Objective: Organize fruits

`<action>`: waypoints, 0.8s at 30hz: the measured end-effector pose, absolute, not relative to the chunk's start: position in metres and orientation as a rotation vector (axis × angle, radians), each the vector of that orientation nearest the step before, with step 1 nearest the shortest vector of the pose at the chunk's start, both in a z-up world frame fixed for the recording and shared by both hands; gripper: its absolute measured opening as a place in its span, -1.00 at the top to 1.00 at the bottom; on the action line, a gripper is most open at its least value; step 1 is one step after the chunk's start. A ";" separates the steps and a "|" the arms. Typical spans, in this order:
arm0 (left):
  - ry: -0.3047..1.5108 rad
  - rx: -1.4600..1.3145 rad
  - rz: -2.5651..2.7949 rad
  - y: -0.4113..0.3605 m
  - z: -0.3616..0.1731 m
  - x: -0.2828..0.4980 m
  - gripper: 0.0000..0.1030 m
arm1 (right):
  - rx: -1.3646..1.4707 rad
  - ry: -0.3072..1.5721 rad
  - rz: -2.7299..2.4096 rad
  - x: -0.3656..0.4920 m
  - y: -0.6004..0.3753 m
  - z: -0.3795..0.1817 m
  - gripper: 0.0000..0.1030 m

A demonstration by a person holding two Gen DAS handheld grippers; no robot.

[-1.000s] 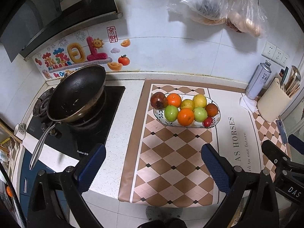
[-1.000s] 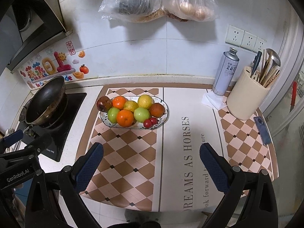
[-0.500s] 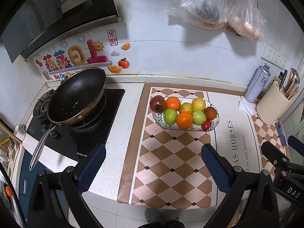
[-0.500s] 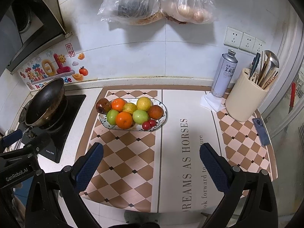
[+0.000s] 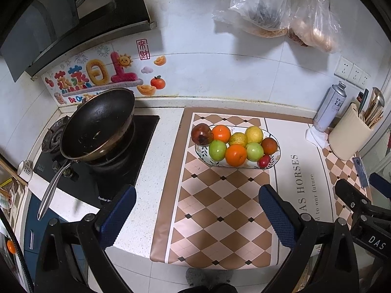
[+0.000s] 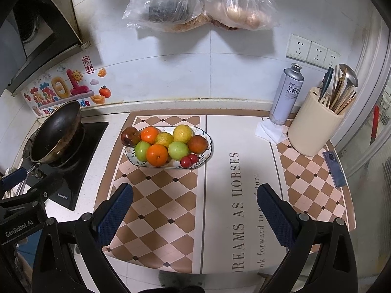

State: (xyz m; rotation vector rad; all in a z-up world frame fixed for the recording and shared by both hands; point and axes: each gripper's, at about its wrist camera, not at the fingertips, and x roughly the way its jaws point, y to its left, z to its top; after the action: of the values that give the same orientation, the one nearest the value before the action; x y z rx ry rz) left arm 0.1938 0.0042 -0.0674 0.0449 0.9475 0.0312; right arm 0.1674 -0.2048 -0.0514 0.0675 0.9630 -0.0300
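Biggest thing here is the checkered counter mat (image 6: 156,210), with the wok (image 5: 97,127) on the stove off to the left. Sitting on the mat toward the back wall is the oval fruit plate (image 6: 207,152), and it's loaded: 2 oranges, 2 green apples, 2 yellow citrus, 2 darker reddish fruits, and 2 little red ones at the front edge (image 6: 188,160).

Looks to me like the job is basically done, since every fruit is on the plate and nothing is loose on the mat. Can't see what'd be left except backing off.

Left gripper (image 5: 195,210) and right gripper (image 6: 194,207) both hang near the counter's front edge, jaws spread wide, holding nothing.

Versus 1 second ago, the plate looks a bit farther off in both views, so both grippers seem to be pulling back.
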 end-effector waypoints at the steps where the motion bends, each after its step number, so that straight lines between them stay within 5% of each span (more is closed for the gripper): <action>1: 0.948 0.043 0.031 0.004 -0.067 0.194 -0.99 | 0.068 0.963 -0.030 0.168 -0.205 -0.051 -1.00; 24: 0.940 0.054 0.042 0.008 -0.065 0.194 -0.99 | 0.065 0.974 -0.021 0.165 -0.206 -0.056 -1.00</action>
State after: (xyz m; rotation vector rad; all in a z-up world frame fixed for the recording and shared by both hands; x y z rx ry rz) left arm 0.1936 0.0078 -0.0654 0.0537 0.9396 0.0419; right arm 0.1650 -0.2057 -0.0562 0.0654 0.9737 -0.0215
